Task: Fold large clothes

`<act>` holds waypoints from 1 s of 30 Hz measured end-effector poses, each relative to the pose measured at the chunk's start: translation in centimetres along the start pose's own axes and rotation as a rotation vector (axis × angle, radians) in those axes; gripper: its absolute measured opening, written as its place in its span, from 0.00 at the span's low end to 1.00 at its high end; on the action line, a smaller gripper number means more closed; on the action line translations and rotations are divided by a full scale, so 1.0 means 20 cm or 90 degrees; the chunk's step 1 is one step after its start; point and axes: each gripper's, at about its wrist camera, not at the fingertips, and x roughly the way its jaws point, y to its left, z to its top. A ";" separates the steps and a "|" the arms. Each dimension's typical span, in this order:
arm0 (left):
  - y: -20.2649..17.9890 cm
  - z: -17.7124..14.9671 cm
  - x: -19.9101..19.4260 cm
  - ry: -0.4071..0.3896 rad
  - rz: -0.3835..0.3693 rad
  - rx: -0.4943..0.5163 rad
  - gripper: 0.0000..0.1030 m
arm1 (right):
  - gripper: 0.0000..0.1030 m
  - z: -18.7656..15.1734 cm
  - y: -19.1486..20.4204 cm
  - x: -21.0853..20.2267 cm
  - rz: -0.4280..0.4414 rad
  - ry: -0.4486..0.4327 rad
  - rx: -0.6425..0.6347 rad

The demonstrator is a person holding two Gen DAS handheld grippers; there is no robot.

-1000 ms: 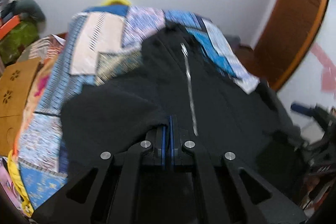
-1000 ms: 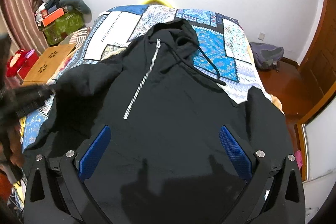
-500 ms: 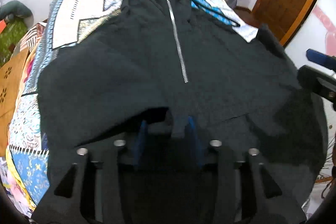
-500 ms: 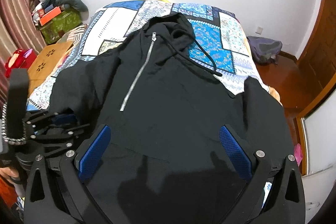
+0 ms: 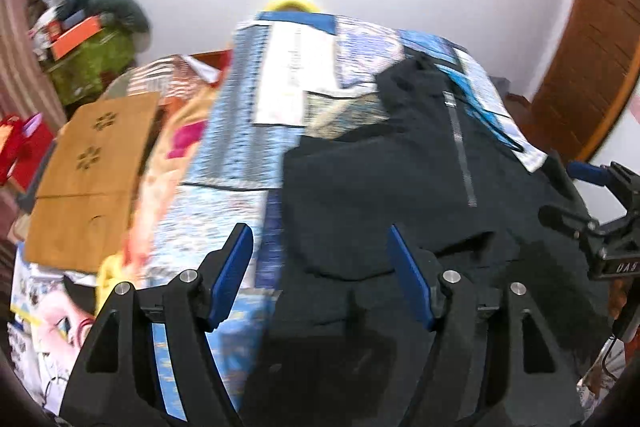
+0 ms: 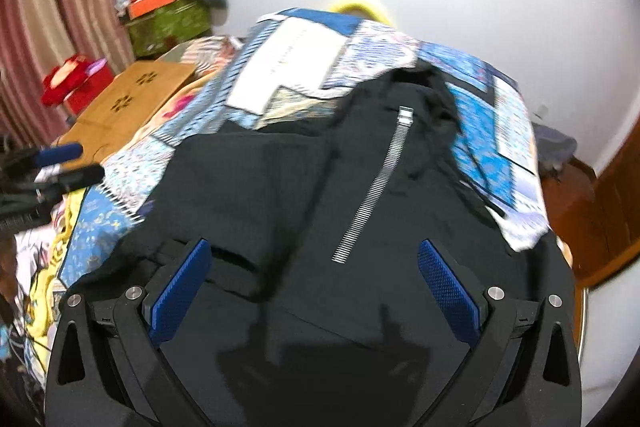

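A black zip-front hoodie (image 6: pixel 320 211) sprawls over the blue patchwork bedspread (image 5: pixel 240 155); wooden lap table (image 5: pixel 92 163) alongside. Left gripper (image 5: pixel 320 267) jaws just opening, empty; right gripper (image 6: pixel 316 279) spread wide. Both views blurred.

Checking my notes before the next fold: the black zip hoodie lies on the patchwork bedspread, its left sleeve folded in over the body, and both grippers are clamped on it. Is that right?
Not quite. Neither gripper is clamped: the left gripper, whose jaws have just been opening, and the right gripper stand open above the hoodie, as each wrist view shows. The rest holds: it lies on the bedspread, sleeve folded in.
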 end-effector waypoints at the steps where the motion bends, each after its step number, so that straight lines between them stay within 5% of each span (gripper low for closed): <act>1: 0.06 -0.01 0.00 0.001 0.007 -0.009 0.67 | 1.00 0.02 0.07 0.04 0.005 0.007 -0.024; 8: 0.32 -0.14 0.05 0.039 0.037 -0.042 0.67 | 0.99 0.04 0.39 0.22 0.022 0.046 -0.145; 21: 0.40 -0.27 0.17 0.076 0.038 -0.043 0.67 | 0.88 -0.01 0.76 0.69 -0.018 0.131 -0.291; 23: 0.40 -0.29 0.19 0.081 0.044 -0.040 0.67 | 0.79 -0.02 0.77 0.71 -0.023 0.124 -0.298; 25: 0.40 -0.30 0.21 0.090 0.048 -0.042 0.67 | 0.50 -0.01 0.77 0.72 -0.028 0.125 -0.294; 30: 0.39 -0.33 0.23 0.103 0.046 -0.054 0.67 | 0.22 -0.01 0.78 0.70 -0.019 0.114 -0.284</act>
